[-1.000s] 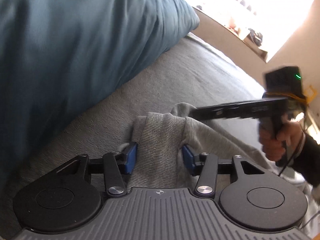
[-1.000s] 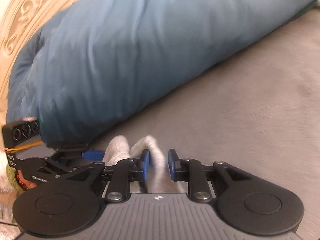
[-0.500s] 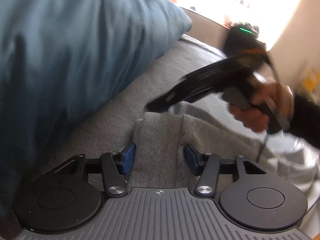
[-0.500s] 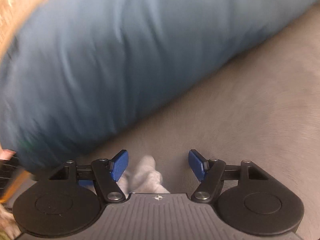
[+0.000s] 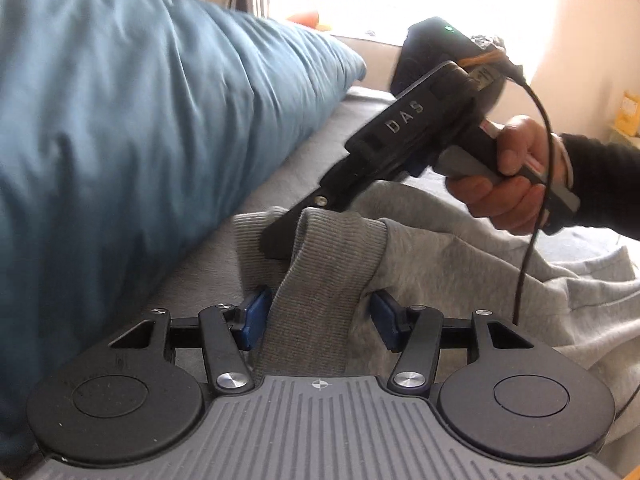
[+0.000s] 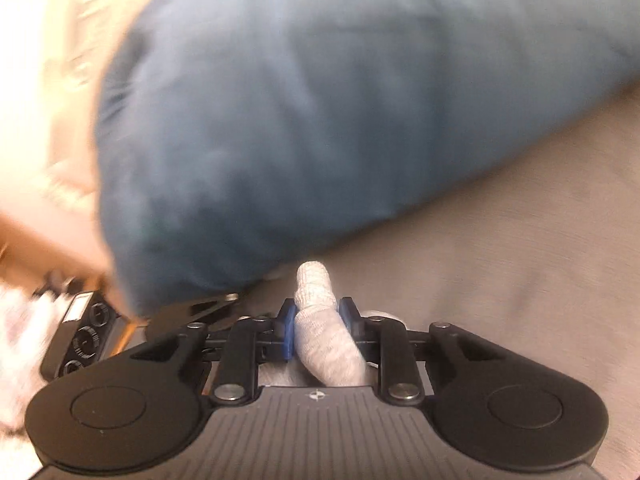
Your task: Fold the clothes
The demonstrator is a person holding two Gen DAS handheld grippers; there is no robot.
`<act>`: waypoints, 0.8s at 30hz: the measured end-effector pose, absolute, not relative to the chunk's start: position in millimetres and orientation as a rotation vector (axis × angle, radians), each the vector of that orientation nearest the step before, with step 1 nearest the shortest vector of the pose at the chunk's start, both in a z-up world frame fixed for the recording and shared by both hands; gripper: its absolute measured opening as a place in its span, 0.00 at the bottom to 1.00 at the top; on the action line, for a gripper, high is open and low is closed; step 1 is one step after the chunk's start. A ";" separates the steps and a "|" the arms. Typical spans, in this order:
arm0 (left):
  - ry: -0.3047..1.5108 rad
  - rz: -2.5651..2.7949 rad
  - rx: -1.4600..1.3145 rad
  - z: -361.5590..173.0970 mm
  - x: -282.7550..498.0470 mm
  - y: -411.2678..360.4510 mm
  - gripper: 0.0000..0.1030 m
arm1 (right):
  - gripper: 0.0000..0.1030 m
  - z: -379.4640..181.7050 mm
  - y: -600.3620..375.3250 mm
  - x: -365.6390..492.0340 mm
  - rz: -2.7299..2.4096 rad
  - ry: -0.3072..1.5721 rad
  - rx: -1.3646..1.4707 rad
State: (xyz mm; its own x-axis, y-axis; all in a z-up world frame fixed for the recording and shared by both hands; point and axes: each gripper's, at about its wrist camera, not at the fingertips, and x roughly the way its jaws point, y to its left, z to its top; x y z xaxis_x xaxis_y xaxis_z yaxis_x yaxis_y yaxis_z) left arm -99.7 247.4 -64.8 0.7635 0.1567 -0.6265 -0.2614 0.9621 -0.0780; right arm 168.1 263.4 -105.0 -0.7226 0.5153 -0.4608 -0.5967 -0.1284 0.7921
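Note:
A grey sweatshirt [image 5: 460, 264] lies bunched on the grey bed sheet [image 5: 308, 148]. Its ribbed band [image 5: 320, 304] runs up between the blue pads of my left gripper [image 5: 320, 318], which press its sides. Just beyond, my right gripper [image 5: 280, 236], black and held by a hand [image 5: 504, 184], pinches the same band near its top fold. In the right wrist view the jaws of my right gripper [image 6: 318, 322] are closing, and both blue pads squeeze a narrow fold of the grey fabric [image 6: 320, 340].
A big blue pillow [image 5: 140, 140] lies close along the left and fills the right wrist view [image 6: 320, 120]. A pale carved headboard [image 6: 60, 80] stands behind it. A black cable [image 5: 532, 220] hangs from the right gripper. A bright window is at the back right.
My right gripper let go of the fabric, opened wide, swung left across the left wrist view and shut again on a fold of the ribbed band. The left gripper rolled, still holding the band.

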 end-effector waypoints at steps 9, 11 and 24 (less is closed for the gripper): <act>0.760 0.293 -0.352 -89.3 -75.2 287.4 0.54 | 0.26 -113.0 250.9 189.3 1.651 1.314 -0.069; 0.765 0.284 -0.403 -90.8 -74.6 296.1 0.54 | 0.26 -102.7 229.4 202.6 1.571 1.248 -0.013; 0.708 0.232 -0.400 -86.4 -89.1 304.1 0.48 | 0.40 -60.5 111.7 155.7 1.521 1.002 -0.377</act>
